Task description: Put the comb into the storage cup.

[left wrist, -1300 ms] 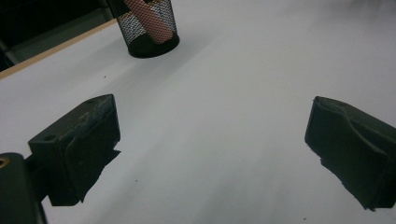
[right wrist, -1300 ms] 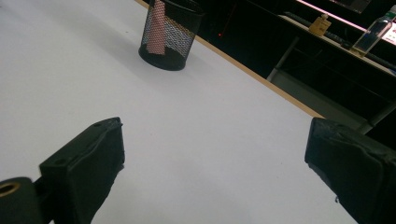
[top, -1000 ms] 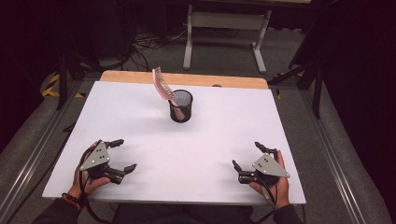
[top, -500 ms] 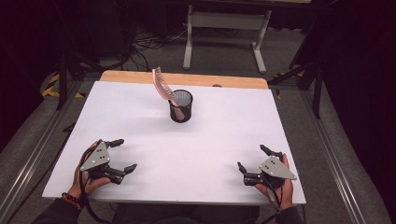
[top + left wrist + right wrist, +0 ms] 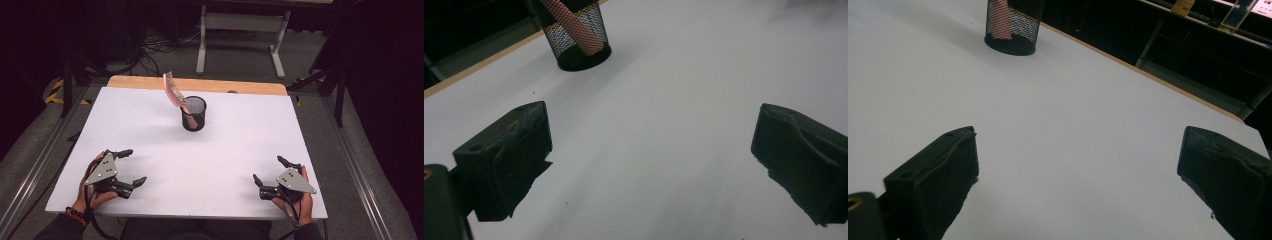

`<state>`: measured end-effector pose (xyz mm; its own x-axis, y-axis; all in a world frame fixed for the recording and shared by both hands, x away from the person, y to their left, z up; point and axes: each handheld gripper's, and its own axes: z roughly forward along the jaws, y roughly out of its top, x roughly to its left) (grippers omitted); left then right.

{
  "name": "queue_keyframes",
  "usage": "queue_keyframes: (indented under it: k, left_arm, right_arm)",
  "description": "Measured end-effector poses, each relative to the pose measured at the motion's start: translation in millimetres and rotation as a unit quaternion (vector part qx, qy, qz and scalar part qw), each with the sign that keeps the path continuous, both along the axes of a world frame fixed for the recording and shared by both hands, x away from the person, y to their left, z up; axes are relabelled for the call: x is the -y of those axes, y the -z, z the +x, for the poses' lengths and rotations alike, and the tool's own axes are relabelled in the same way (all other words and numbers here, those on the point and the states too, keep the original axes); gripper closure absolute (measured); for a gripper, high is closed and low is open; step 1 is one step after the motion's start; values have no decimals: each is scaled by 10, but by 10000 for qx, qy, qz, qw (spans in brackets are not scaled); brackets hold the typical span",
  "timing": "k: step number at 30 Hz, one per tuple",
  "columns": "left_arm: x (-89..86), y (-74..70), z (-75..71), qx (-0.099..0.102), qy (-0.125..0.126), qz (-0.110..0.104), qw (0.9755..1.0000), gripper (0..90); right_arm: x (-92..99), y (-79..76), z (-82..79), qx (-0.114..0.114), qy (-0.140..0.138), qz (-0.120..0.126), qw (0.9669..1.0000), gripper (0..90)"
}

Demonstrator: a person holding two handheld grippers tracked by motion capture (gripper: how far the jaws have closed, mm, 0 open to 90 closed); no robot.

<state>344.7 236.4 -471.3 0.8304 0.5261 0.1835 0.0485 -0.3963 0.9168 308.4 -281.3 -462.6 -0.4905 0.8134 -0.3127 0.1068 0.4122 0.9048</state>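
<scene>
Meanwhile, the right gripper (image 5: 270,176) has drawn back toward the table's (image 5: 240,145) near edge since a second ago; the left gripper (image 5: 131,167) stays put. Both sets of jaws stand spread wide, holding nothing. The black wire-mesh cup (image 5: 193,113) sits well apart from both, toward the far middle, with a pink comb (image 5: 173,90) leaning out of it to the left. The tabletop is smooth and white.

- Left gripper (image 5: 127,167): held low at the near left, jaws spread wide with nothing between them (both black pads show apart in its own view).
- Right gripper (image 5: 272,172): near right, jaws likewise wide apart, holding nothing.
</scene>
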Motion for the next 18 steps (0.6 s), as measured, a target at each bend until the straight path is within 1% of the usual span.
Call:
queue_keyframes:
  k: [3, 7, 8, 10, 15, 18]
  left_arm:
    - [9, 4, 14, 4, 22, 44, 10000, 37]
    - [3, 6, 27, -30, 10, 2, 10000, 37]
    - [2, 3, 19, -31, 12, -8, 10000, 37]
    - [1, 0, 16, -13, 30, 12, 10000, 37]
    - [1, 10, 26, -55, 38, -4, 10000, 37]
    - [1, 12, 30, -75, 46, -34, 10000, 37]
  right_arm:
    - [4, -1, -11, 0, 11, 20, 10000, 37]
    - [14, 5, 3, -35, 32, 63, 10000, 37]
    - [21, 15, 20, -88, 36, 88, 9999, 37]
    - [22, 15, 14, -84, 30, 74, 9999, 38]
    - [27, 6, 15, -52, 51, 83, 9999, 37]
    - [28, 4, 18, -9, 59, -26, 10000, 37]
